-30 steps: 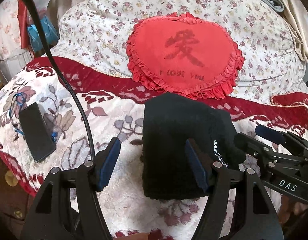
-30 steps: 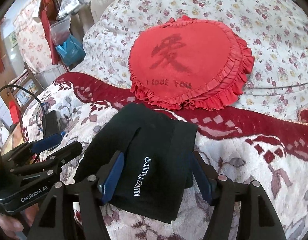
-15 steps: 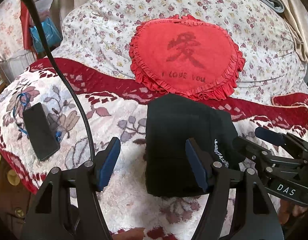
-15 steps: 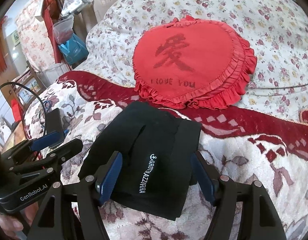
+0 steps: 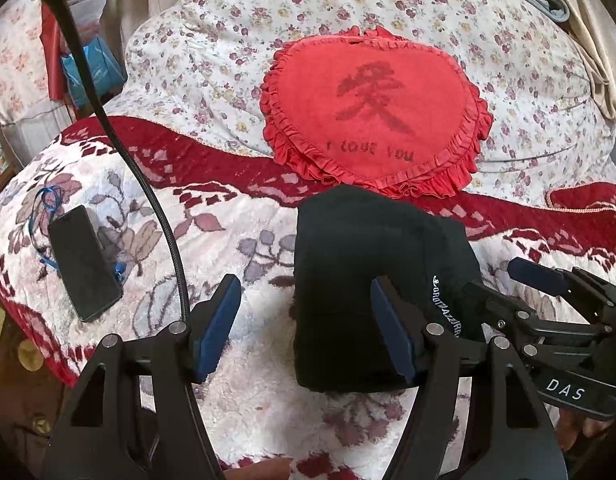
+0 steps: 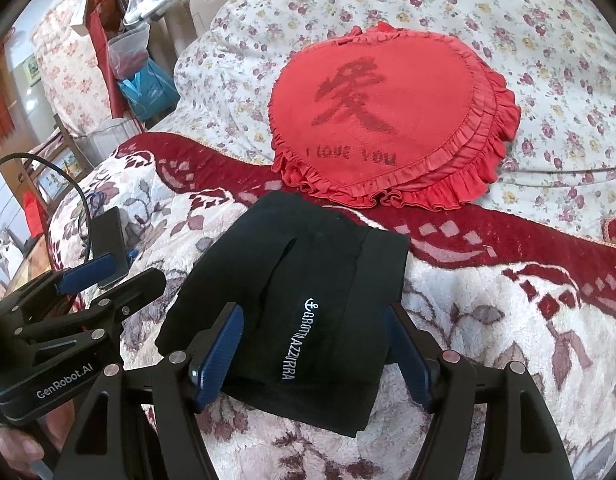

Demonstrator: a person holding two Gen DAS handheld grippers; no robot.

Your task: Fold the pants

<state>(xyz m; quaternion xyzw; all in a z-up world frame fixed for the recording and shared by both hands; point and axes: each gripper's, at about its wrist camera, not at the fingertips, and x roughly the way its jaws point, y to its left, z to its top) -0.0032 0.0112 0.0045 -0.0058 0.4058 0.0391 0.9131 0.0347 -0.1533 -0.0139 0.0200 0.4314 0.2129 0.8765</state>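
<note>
The black pants [image 5: 360, 280] lie folded into a compact rectangle on the floral blanket [image 5: 235, 240], white brand lettering on top; they also show in the right wrist view [image 6: 308, 292]. My left gripper [image 5: 303, 328] is open and empty, above the blanket at the bundle's left edge. My right gripper [image 6: 312, 348] is open and empty, its fingers straddling the bundle's near edge above it. The right gripper also shows at the right of the left wrist view [image 5: 548, 300].
A red heart-shaped cushion [image 5: 372, 116] leans on a flowered pillow [image 5: 211, 52] behind the pants. A black phone [image 5: 83, 262] with a blue cord lies on the blanket at the left. A black cable [image 5: 147, 192] arcs over the blanket. Bags hang at the far left [image 6: 147, 88].
Both grippers have drawn back slightly toward me from the folded pants, still open. The pants have not moved.
</note>
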